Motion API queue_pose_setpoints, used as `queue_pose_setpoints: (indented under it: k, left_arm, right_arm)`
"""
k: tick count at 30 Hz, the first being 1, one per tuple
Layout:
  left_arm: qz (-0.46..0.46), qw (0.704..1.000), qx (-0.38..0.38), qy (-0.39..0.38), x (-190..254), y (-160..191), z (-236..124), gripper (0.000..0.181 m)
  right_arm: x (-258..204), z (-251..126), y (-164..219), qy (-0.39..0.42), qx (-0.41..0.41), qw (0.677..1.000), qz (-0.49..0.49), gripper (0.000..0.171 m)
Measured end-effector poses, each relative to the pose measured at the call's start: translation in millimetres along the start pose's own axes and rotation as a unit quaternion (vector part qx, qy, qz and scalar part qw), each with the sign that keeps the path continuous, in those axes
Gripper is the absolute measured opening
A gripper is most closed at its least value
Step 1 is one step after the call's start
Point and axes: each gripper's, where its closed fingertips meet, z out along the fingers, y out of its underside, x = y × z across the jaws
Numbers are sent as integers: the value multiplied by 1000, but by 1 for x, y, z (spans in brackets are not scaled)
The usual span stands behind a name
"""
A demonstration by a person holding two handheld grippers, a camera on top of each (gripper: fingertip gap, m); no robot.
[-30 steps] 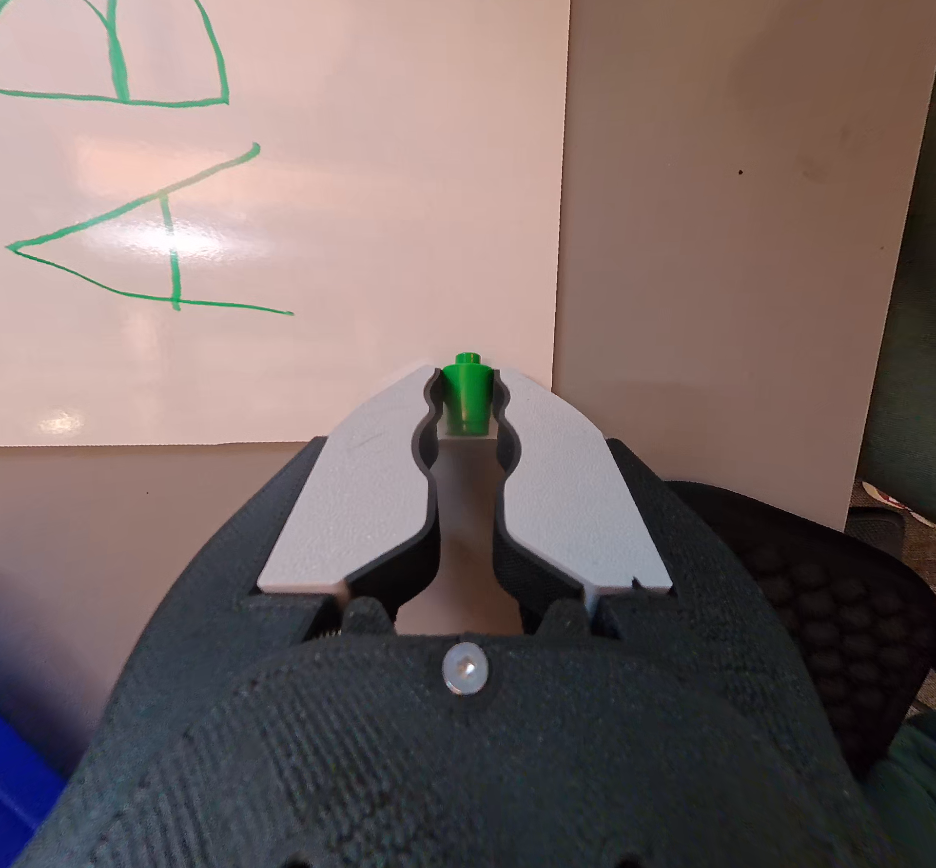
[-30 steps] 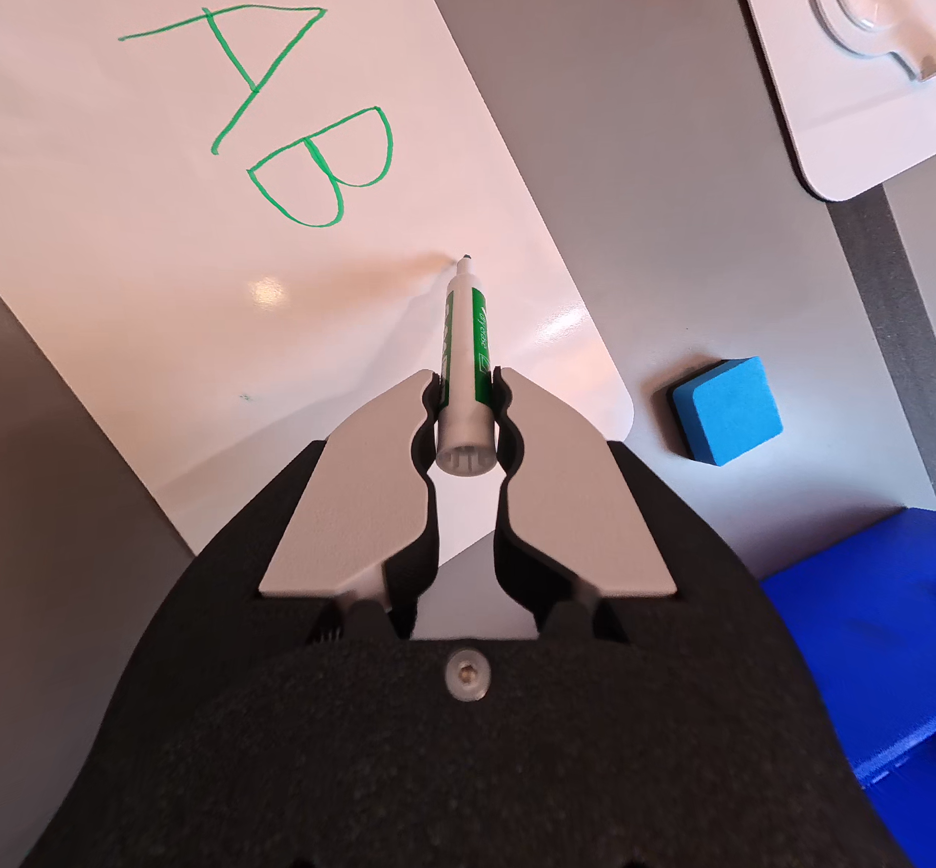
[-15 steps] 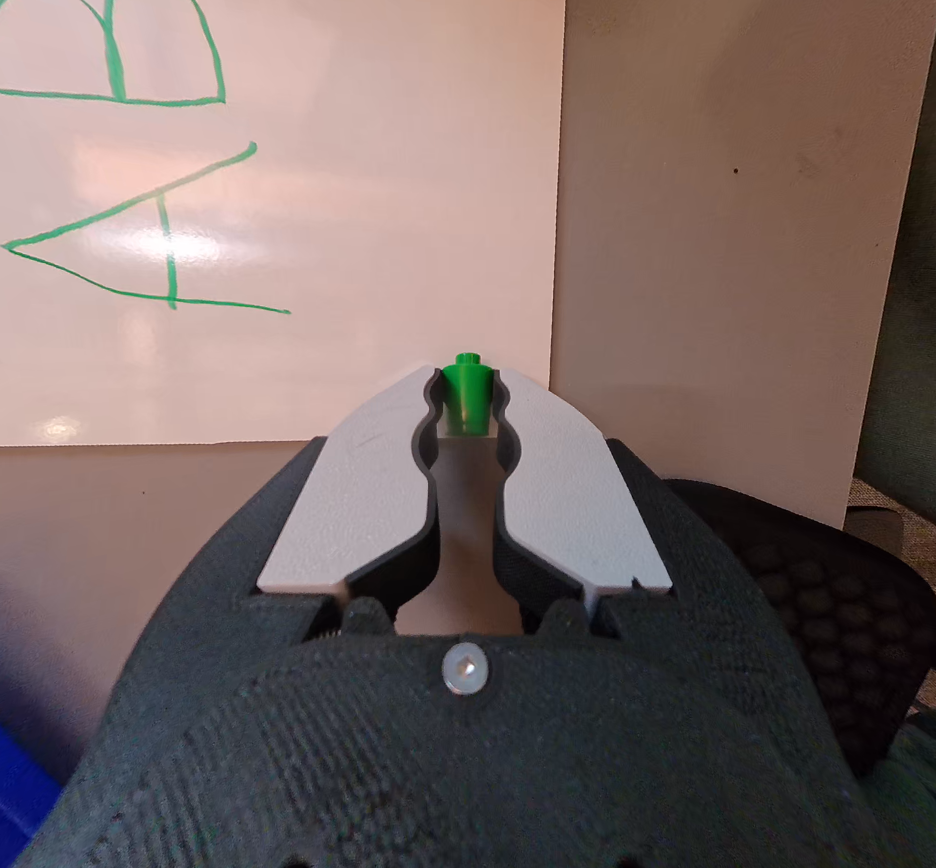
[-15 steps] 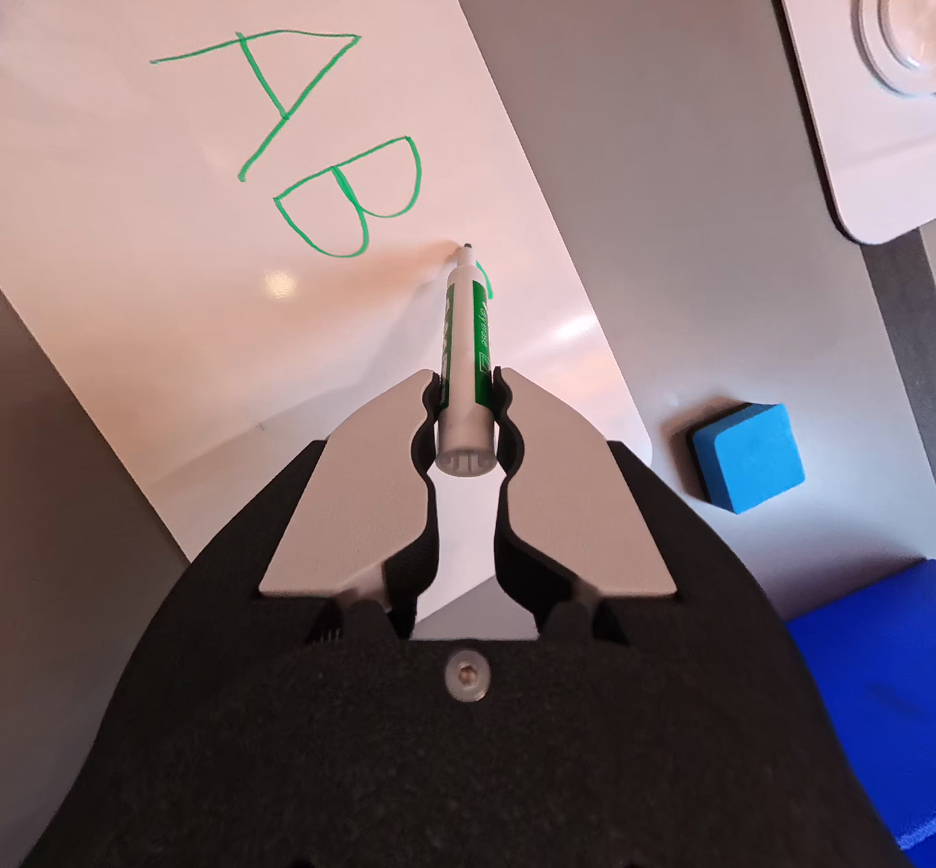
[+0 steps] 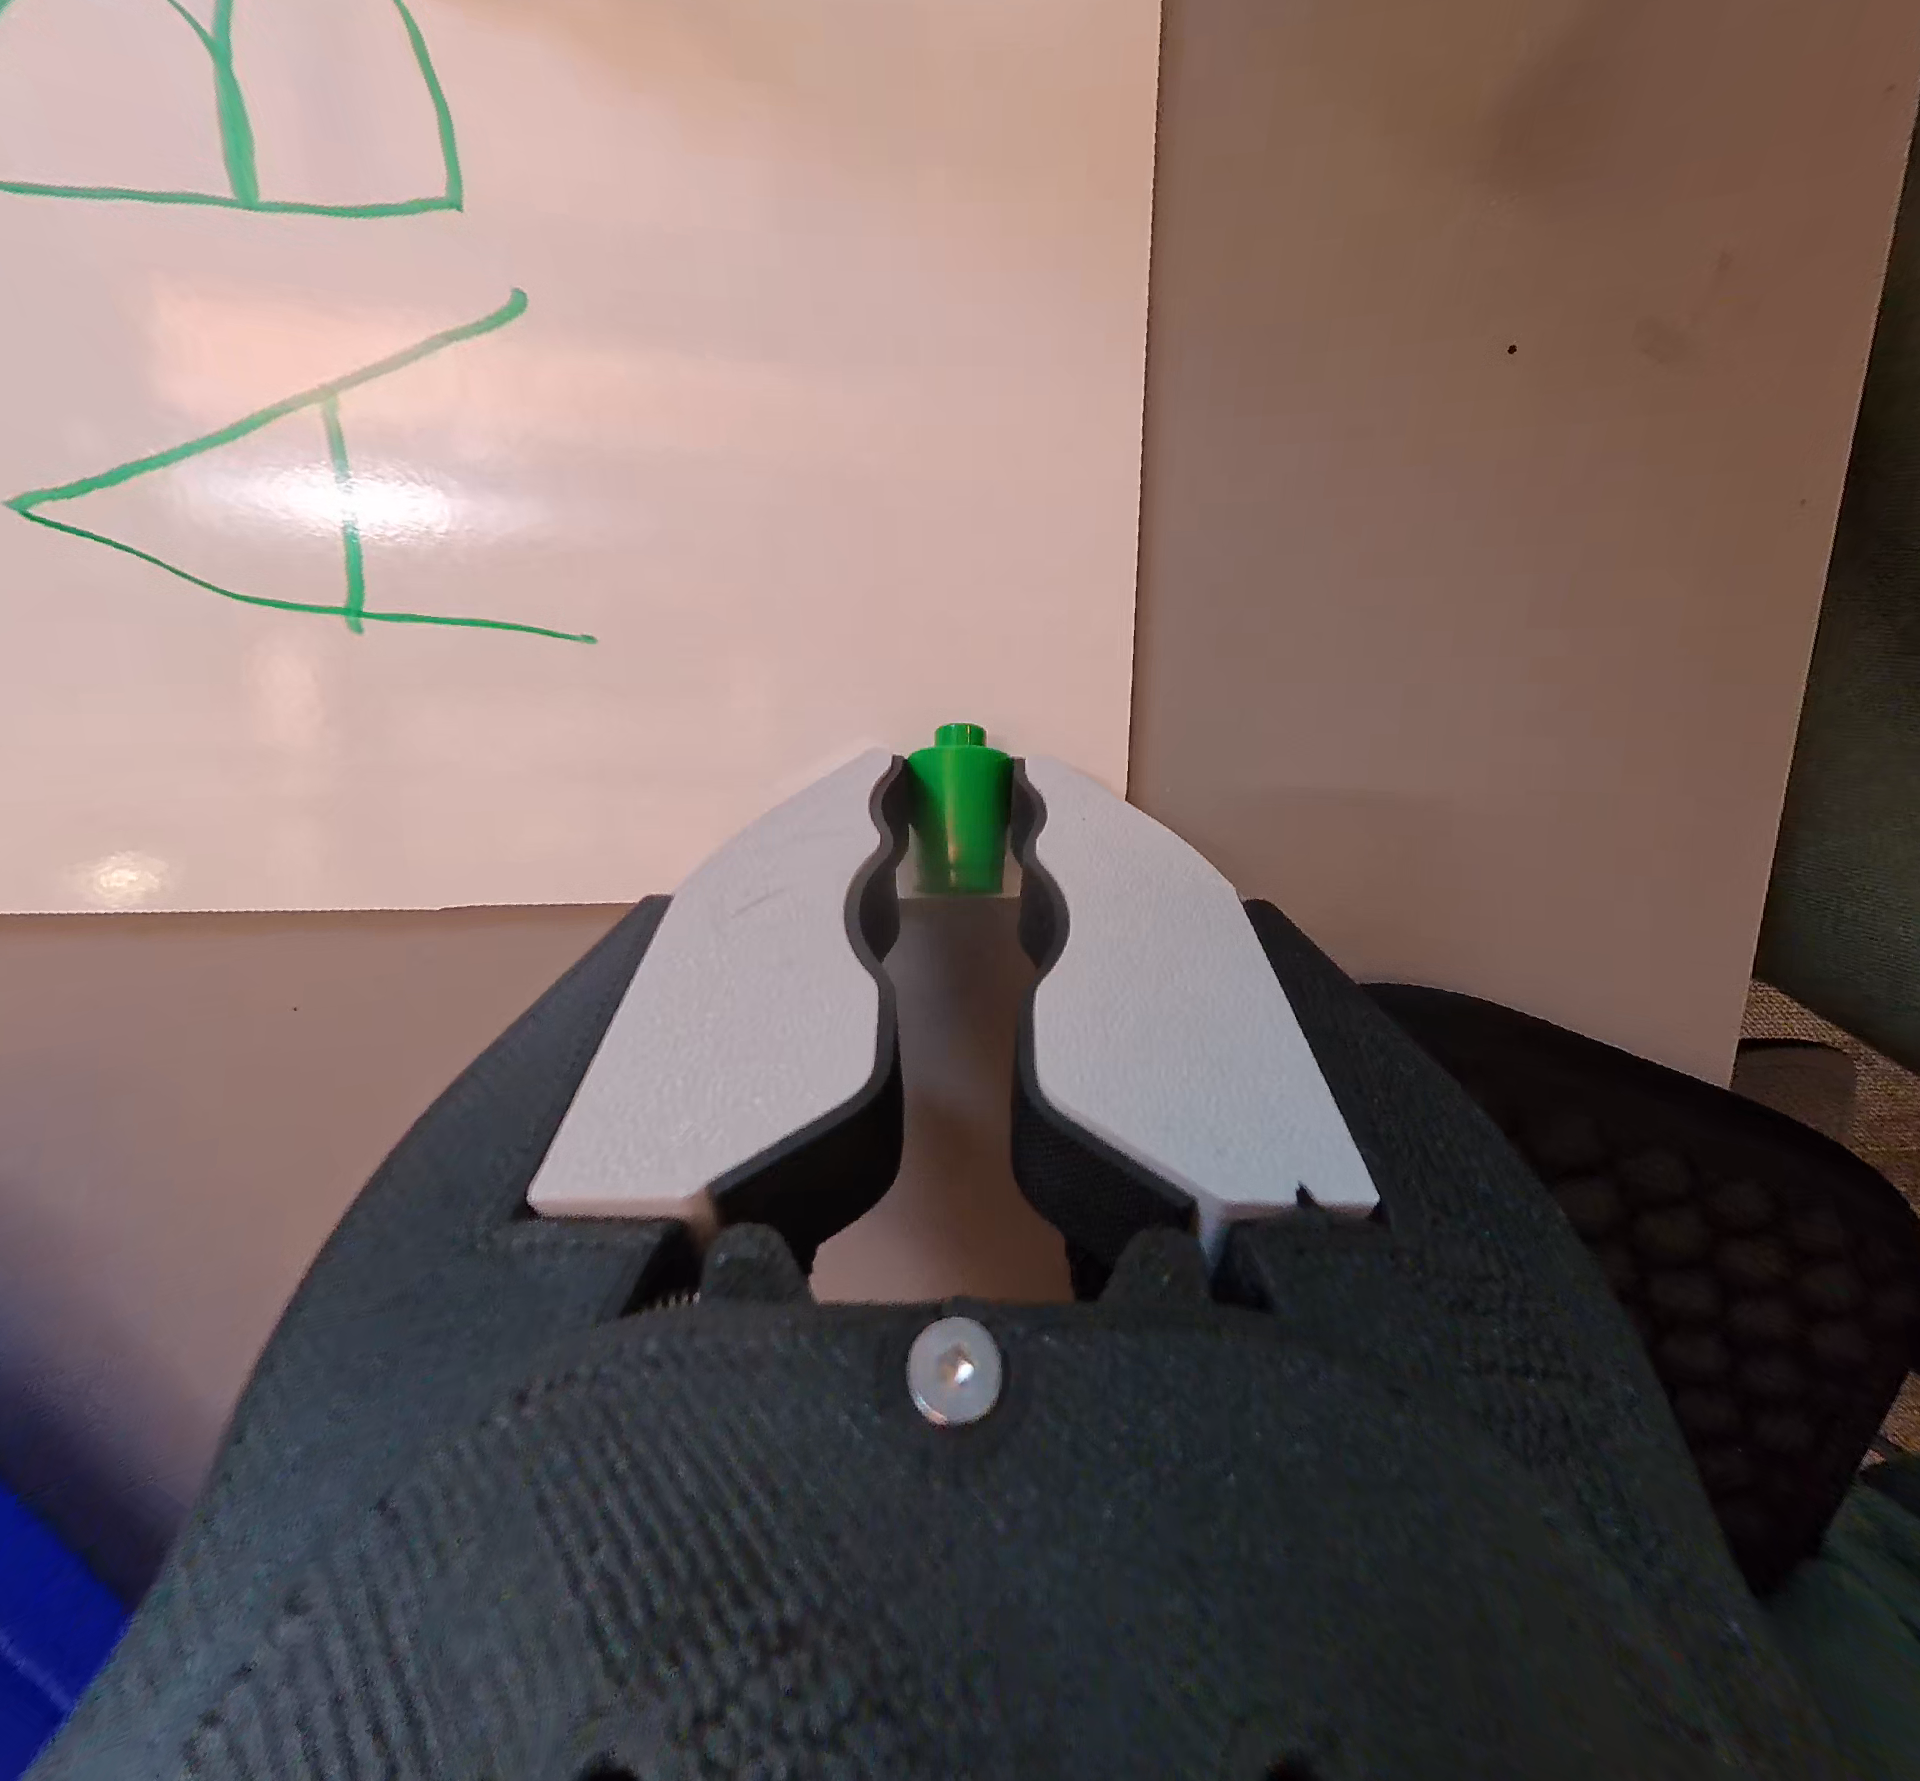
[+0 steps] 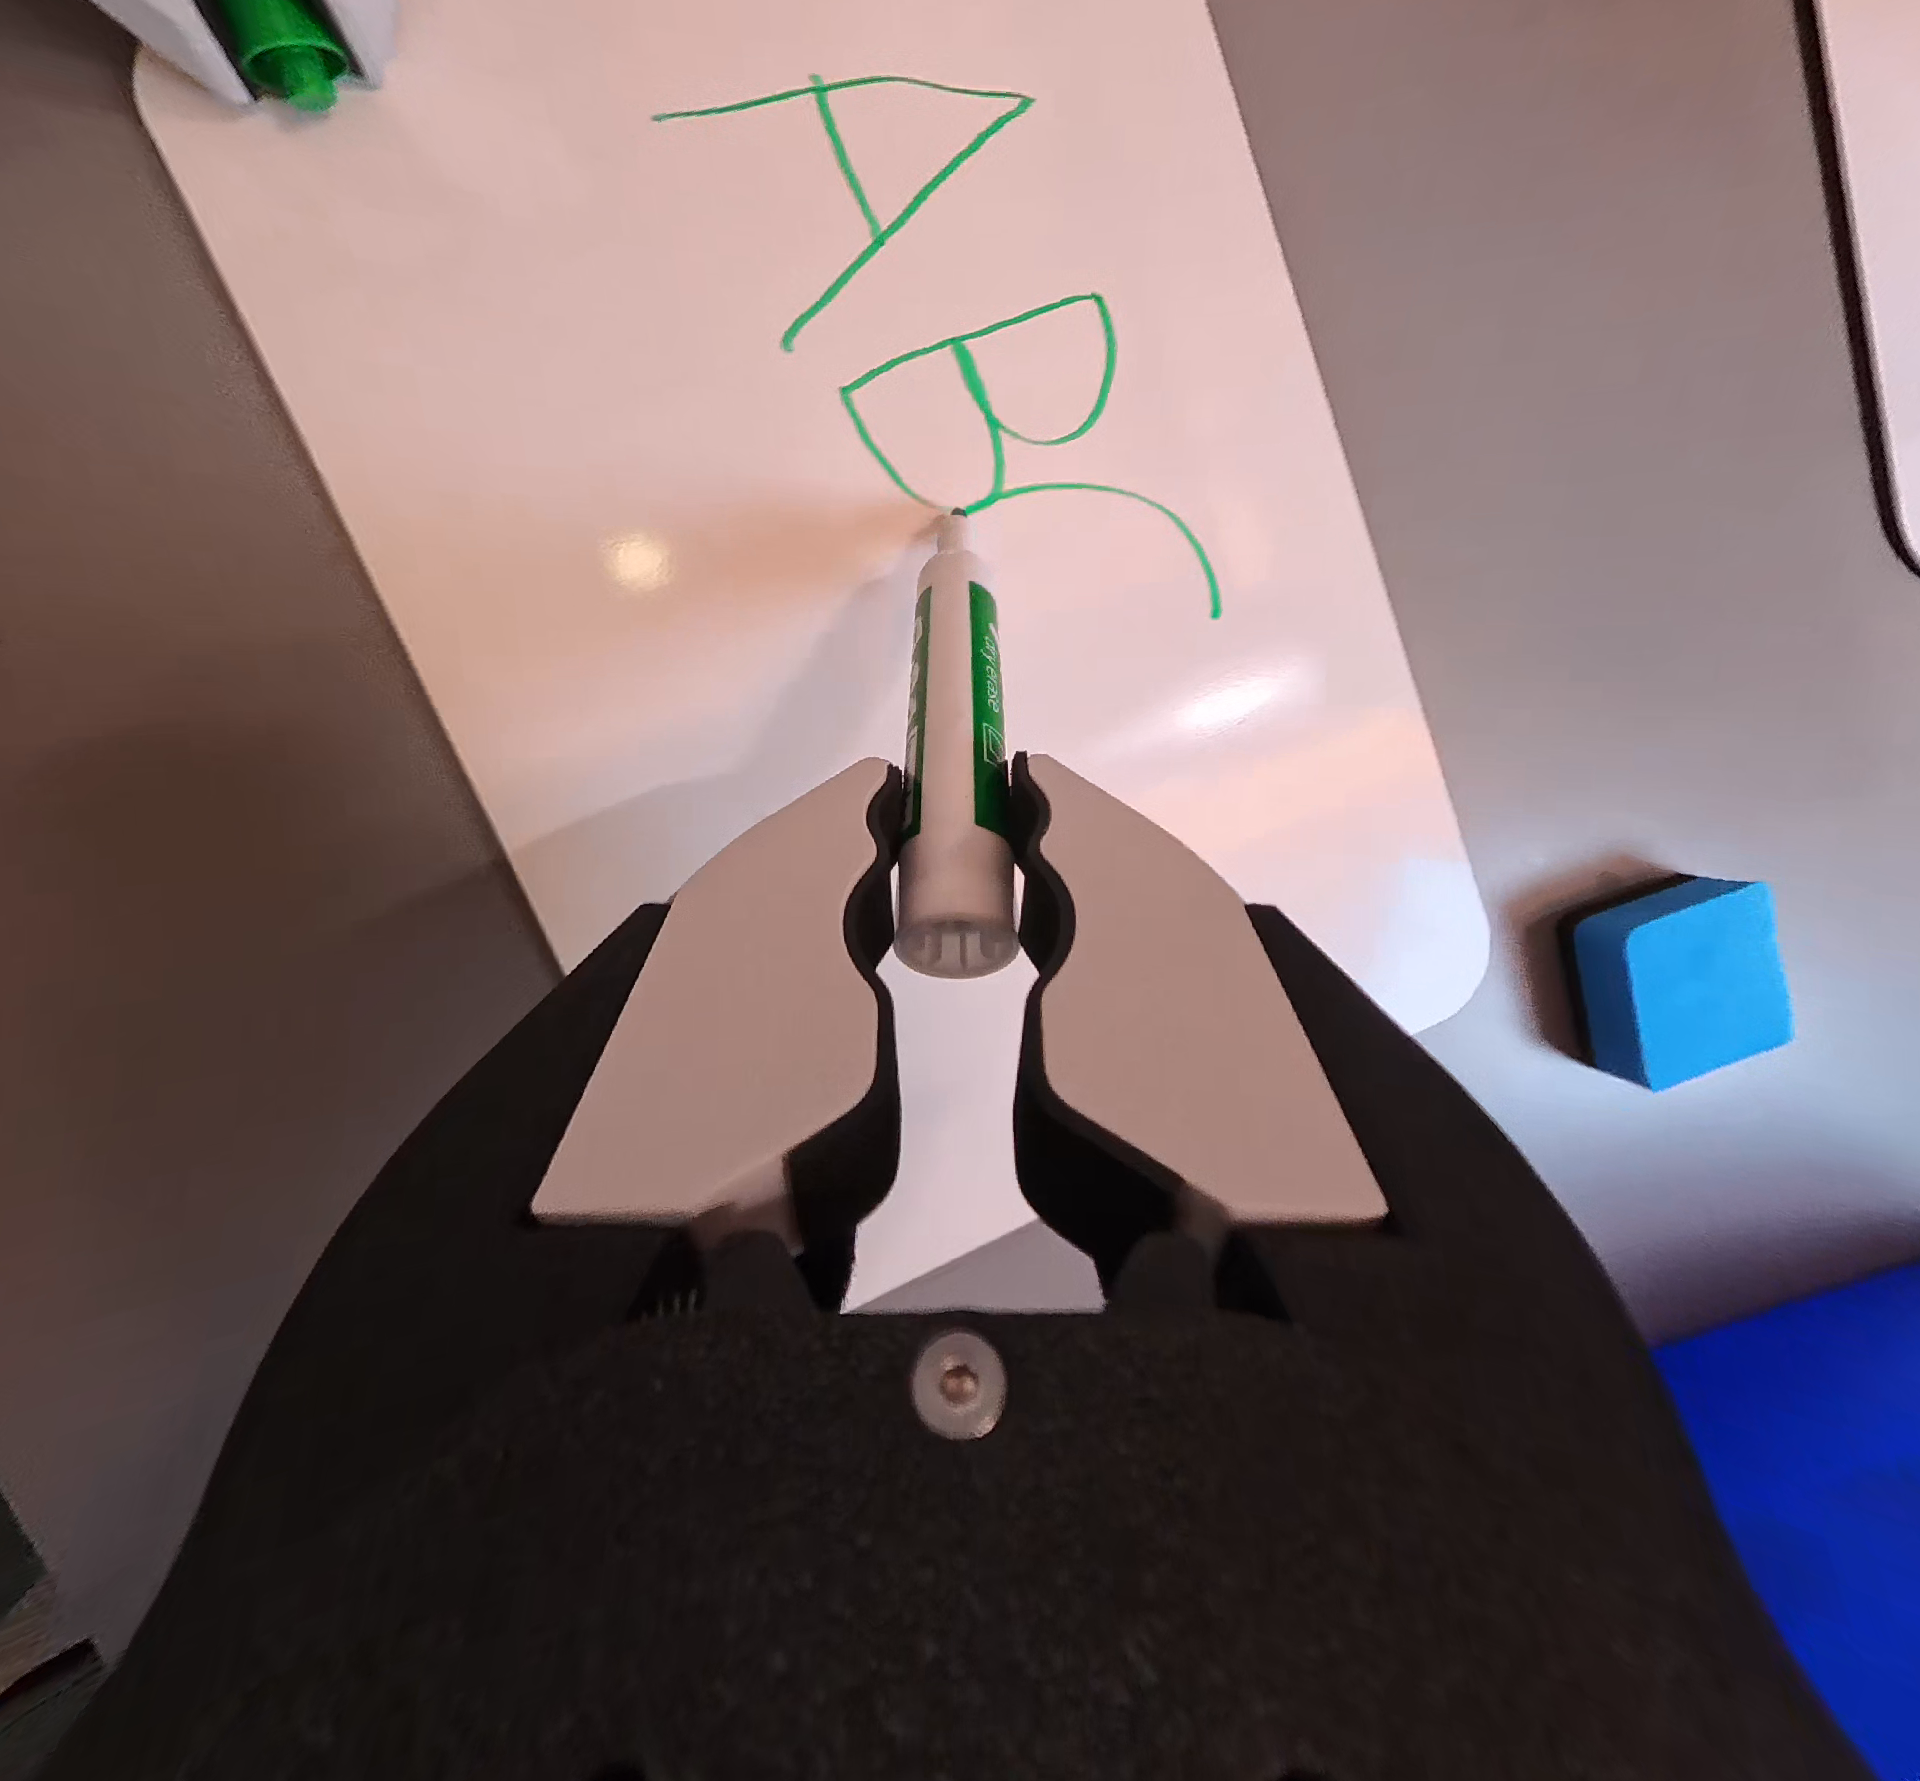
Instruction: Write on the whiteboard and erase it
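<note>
1. Grey tabletop [image 6: 1558, 381] carries a glossy white whiteboard [image 6: 520, 381] lying flat, with green strokes on it that I leave unread.
2. Marker [image 6: 951, 744]: white barrel, green band, uncapped; tip touching the board. Judged light, rigid and slick; best held mid-barrel.
3. Right gripper [image 6: 956, 796]: nearly closed, clamping the marker's rear barrel.
4. Left gripper [image 5: 958, 801]: nearly closed on the green cap [image 5: 958, 822], beside the board's corner.
5. Blue eraser [image 6: 1683, 983]: a soft-looking block, just off the board's edge, untouched.
</note>
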Motion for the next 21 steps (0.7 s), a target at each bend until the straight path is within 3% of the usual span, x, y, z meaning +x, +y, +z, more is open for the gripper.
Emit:
queue_pose_setpoints:
  k: [12,21]
  left_arm:
    - [0,1000,-3,-2,0,0,0,19]
    - [0,1000,-3,-1,0,0,0,19]
  right_arm:
    - [3,-23,41,18,-23,999,31,20]
    - [16,-38,29,28,13,999,44,20]
